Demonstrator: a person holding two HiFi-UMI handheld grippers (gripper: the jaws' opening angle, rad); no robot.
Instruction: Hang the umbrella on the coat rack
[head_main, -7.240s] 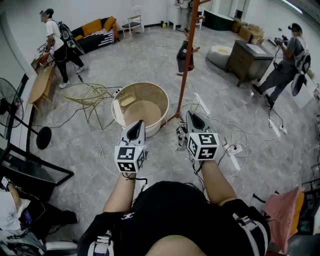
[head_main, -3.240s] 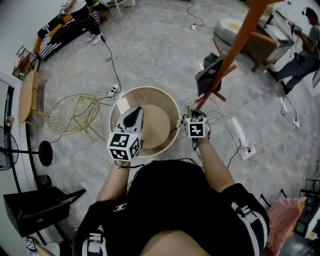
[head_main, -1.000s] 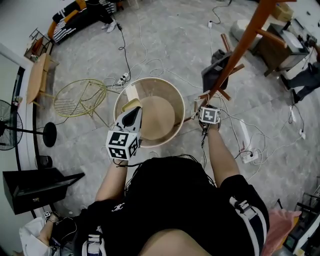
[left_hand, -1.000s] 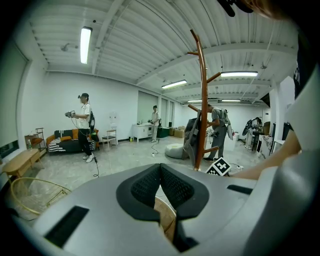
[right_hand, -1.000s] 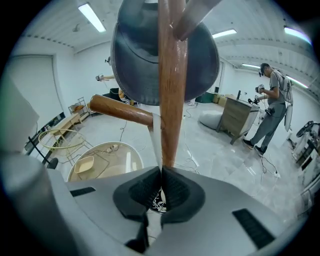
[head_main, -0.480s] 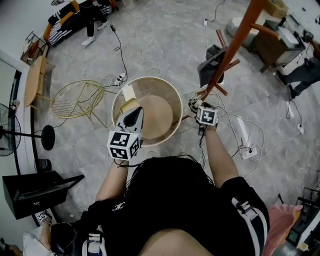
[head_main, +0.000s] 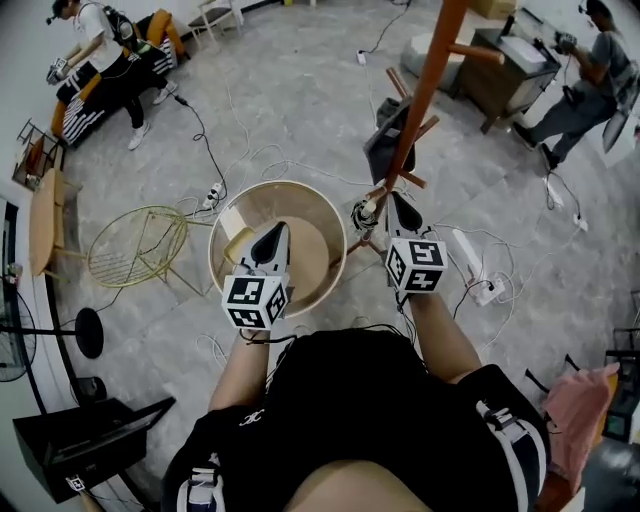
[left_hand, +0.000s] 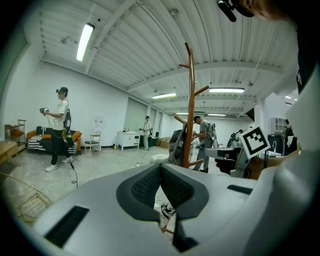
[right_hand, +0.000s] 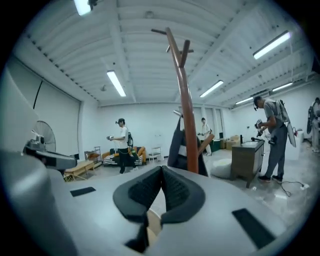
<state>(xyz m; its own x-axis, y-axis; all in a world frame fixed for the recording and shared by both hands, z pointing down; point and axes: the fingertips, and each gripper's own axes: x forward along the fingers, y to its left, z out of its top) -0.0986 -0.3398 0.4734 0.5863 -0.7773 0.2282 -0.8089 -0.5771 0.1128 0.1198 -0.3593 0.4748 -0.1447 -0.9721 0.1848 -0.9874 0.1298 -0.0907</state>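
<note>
Your left gripper (head_main: 274, 232): jaws together, empty, above tub (head_main: 338, 222) near rim. Your right gripper (head_main: 397, 200): jaws together, empty; coat rack (head_main: 420, 90) at 1 o'clock. Umbrella: not identifiable; dark item (head_main: 383, 150) on rack, 12 o'clock, unclear. Locate umbrella first, then open jaws, grip handle squarely.

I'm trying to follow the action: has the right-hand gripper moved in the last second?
Yes. The right gripper was dipped low at the foot of the coat rack; now it looks higher, nearer the camera, levelled at the pole.

Orange-brown coat rack (head_main: 424, 100), beige tub (head_main: 290, 190)
</note>
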